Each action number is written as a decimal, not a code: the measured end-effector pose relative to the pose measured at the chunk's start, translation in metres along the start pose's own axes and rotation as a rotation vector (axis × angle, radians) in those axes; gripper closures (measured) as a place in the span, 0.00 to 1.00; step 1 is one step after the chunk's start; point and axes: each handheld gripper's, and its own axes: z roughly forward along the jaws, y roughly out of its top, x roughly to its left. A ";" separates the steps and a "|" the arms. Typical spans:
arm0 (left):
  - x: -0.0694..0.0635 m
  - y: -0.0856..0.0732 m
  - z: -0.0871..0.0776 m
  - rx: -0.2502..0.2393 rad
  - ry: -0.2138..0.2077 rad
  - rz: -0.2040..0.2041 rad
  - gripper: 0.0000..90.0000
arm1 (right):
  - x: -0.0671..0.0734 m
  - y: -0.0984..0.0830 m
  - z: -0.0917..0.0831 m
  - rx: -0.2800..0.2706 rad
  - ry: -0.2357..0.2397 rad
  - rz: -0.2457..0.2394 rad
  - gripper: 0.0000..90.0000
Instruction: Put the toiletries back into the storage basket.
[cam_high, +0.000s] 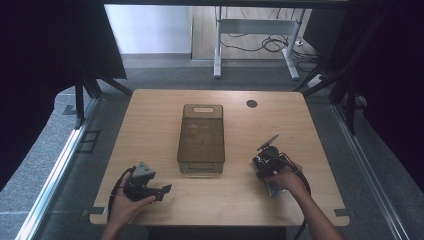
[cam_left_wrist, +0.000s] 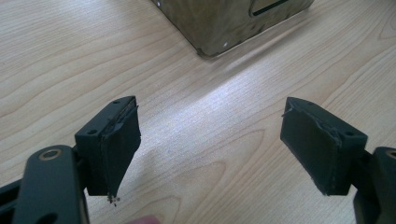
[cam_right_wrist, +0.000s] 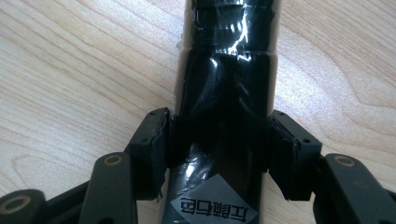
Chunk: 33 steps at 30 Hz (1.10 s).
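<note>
The right gripper (cam_right_wrist: 218, 140) was low over the table (cam_high: 150, 125), at its right front part, and its fingers (cam_right_wrist: 150, 149) stood on both sides of a black packet (cam_right_wrist: 226, 84) wrapped in glossy film, which lay flat on the wood; in the high view the same gripper (cam_high: 266, 162) was seen just right of the brown basket (cam_high: 201, 137), with the grey end of the packet under the person's hand. The fingers seemed to press on the two long sides of the packet, near the end that carried a grey label (cam_right_wrist: 215, 207), so I judged the grip as closed on it, although the contact was just at the pads. The packet looked light and rather stiff, like a flat box or block inside thin plastic; the film was shiny and wrinkled, so it could slip if the squeeze was weak, and it could tear or crumple if it was too hard. A hold across the narrow width, a little more toward the middle, would probably keep it from tipping when lifted. The left gripper (cam_left_wrist: 210, 144) rested near the front left corner of the basket, its fingers (cam_left_wrist: 116, 149) wide apart with nothing between them
</note>
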 end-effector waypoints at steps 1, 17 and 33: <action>0.000 0.000 0.000 0.000 0.000 0.000 0.22 | 0.000 0.000 0.000 0.000 -0.002 0.001 0.50; -0.001 0.000 0.001 0.005 0.003 0.003 0.23 | -0.014 0.002 -0.005 -0.017 0.074 0.056 0.52; -0.001 0.001 0.000 0.002 0.000 0.009 0.23 | -0.020 0.007 -0.033 -0.069 0.151 0.097 0.52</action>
